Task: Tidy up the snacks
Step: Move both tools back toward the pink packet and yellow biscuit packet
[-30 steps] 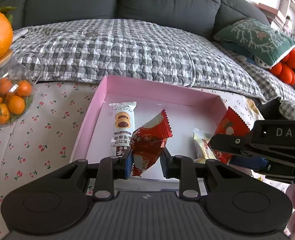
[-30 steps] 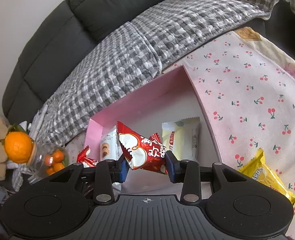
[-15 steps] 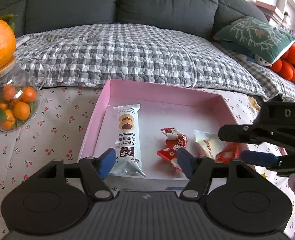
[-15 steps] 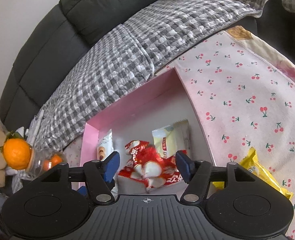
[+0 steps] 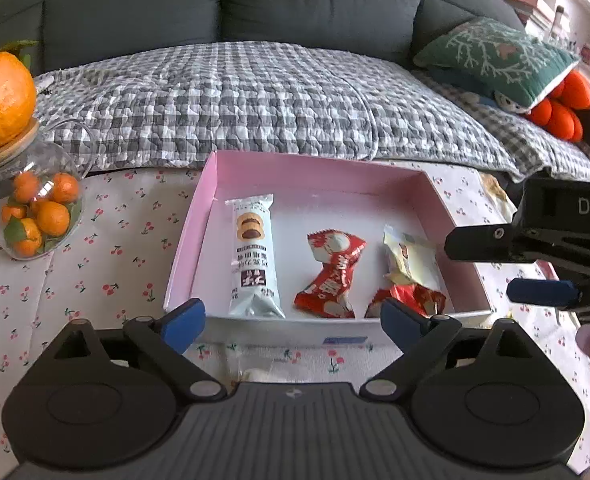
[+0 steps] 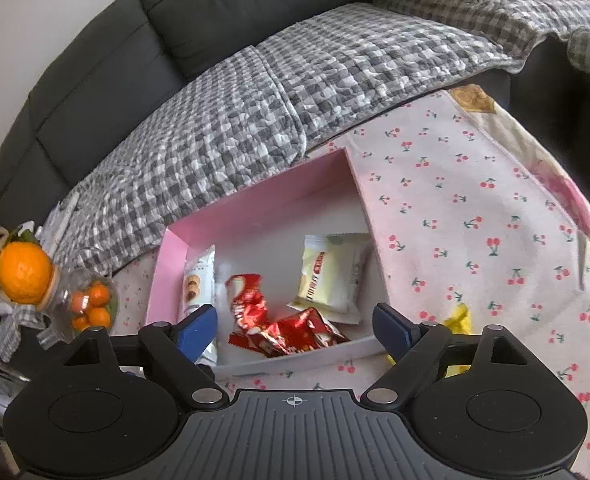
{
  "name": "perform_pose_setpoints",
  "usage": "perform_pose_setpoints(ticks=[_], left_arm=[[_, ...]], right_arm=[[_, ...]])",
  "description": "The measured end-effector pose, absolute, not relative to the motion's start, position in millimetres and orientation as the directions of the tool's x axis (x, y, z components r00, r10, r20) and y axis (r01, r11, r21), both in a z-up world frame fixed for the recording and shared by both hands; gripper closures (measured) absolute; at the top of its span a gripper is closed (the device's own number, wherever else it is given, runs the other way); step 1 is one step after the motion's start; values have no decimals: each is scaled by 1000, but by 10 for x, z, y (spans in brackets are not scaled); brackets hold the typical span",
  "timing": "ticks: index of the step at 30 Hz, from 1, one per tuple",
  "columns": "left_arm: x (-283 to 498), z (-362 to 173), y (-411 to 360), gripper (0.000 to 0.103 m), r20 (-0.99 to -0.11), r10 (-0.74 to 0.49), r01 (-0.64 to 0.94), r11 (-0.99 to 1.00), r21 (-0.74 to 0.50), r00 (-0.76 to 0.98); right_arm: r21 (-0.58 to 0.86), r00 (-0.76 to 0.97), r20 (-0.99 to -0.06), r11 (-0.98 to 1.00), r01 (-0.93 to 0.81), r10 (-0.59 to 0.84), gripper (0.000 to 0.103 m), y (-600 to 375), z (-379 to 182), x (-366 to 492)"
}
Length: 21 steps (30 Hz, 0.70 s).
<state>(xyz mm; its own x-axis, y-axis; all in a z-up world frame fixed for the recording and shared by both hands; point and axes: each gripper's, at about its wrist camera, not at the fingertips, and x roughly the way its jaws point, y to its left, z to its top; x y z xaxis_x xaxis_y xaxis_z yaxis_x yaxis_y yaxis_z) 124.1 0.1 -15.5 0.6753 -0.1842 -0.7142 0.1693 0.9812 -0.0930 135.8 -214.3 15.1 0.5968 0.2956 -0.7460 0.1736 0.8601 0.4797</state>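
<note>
Left wrist view: we are holding the left hand-held gripper (image 5: pixel 293 318) just short of the pink box (image 5: pixel 191 240), its jaws standing wide with nothing between them. They have just been opening, and the red pack (image 5: pixel 331 276) that hung between them a second ago is now lying on the box floor. Beside it, toward the right corner, the second red pack (image 5: pixel 411 298) is lying flat too, let go by the right hand-held gripper (image 6: pixel 295 328), whose jaws have likewise just been opening and are now standing wide and empty over the near wall.

So we are judging both drops as done: four snacks are now sitting in the box, the two red ones between the long biscuit pack (image 5: pixel 253 256) at the left and the pale pack (image 5: pixel 409 256) at the right.

Out on the cherry-print counter (image 6: pixel 475 208), right of the box, a yellow pack (image 6: pixel 457 318) is waiting, half hidden behind the right finger. Likely that one is next for us.

Farther off, the jar of oranges (image 5: pixel 35 212) is standing at the left, and behind everything the sofa (image 5: pixel 295 0) with its checked cover.
</note>
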Motion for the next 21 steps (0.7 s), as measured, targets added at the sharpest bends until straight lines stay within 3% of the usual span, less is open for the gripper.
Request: perform_pose_setpoints(ticks=[21], left_arm=[[821,-87,136,1,-747,-125,220,975,30,653]], right_arm=[[356,585,-769,933,56,259,14,-2399,276,1003]])
